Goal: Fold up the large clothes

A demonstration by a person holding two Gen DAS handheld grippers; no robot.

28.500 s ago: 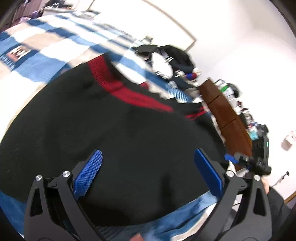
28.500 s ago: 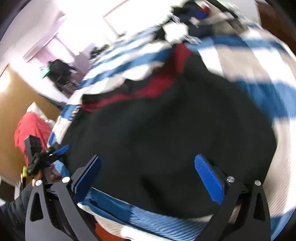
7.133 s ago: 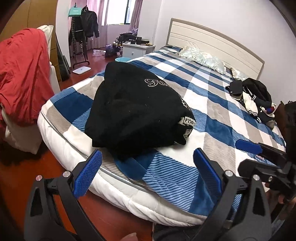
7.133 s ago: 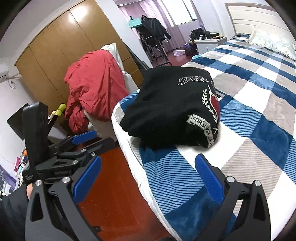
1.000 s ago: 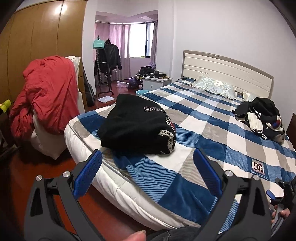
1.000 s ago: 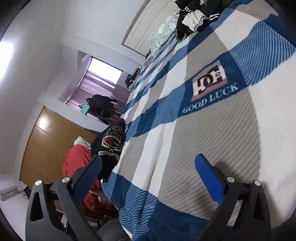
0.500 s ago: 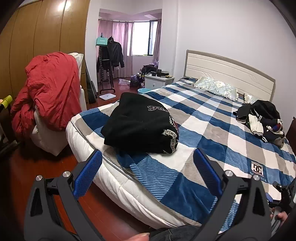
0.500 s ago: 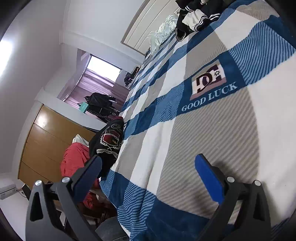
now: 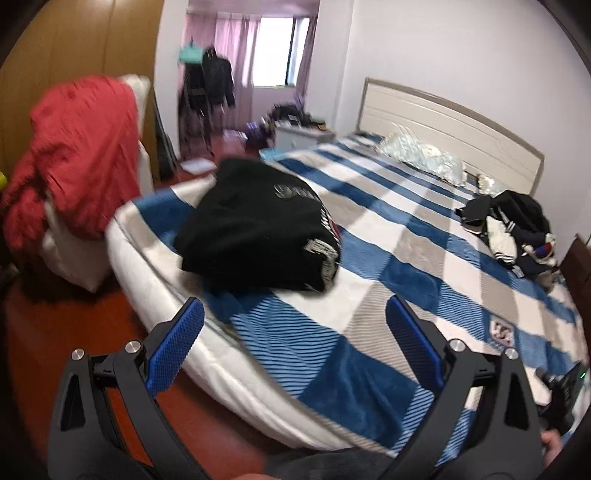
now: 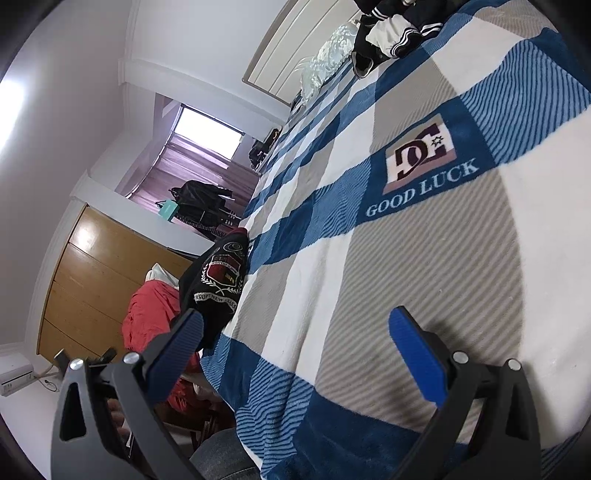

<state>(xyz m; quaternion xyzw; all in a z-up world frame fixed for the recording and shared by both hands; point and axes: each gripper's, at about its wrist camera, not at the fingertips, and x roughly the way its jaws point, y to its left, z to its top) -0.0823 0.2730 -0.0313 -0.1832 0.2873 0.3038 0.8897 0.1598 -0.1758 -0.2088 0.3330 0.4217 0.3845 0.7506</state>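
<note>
My left gripper (image 9: 293, 332) hangs off the near corner of the bed (image 9: 424, 236), its jaws spread wide with nothing between them. My right gripper (image 10: 295, 341) sits low over the checked blanket (image 10: 424, 258), tilted hard on its side, jaws equally wide and empty.

The black sweatshirt (image 9: 258, 229) lies on the left near corner of the bed as a compact, roughly squared bundle, its crest and lettering turned outward on the right edge. From the right wrist view I see the same bundle (image 10: 218, 280) edge-on, to the far left of my fingers, with the crest facing me. Neither gripper touches it. I judge that this garment is folded and that I am between pieces.

At the far right of the bed, near the headboard (image 9: 454, 122), a heap of dark and white clothes (image 9: 513, 225) lies loose and crumpled. The same heap (image 10: 391, 26) shows at the top of the right wrist view. That looks like the next work. A red garment (image 9: 77, 155) also hangs over a pale chair to the left of the bed, well apart from my grippers.

The next move, as I judge it, calls for carrying both grippers across to the far heap, picking one piece out of the tangle and spreading it flat on the open middle of the blanket. Separating one garment from the others will be the fiddly part, since I cannot tell how many pieces are in the heap.
</note>
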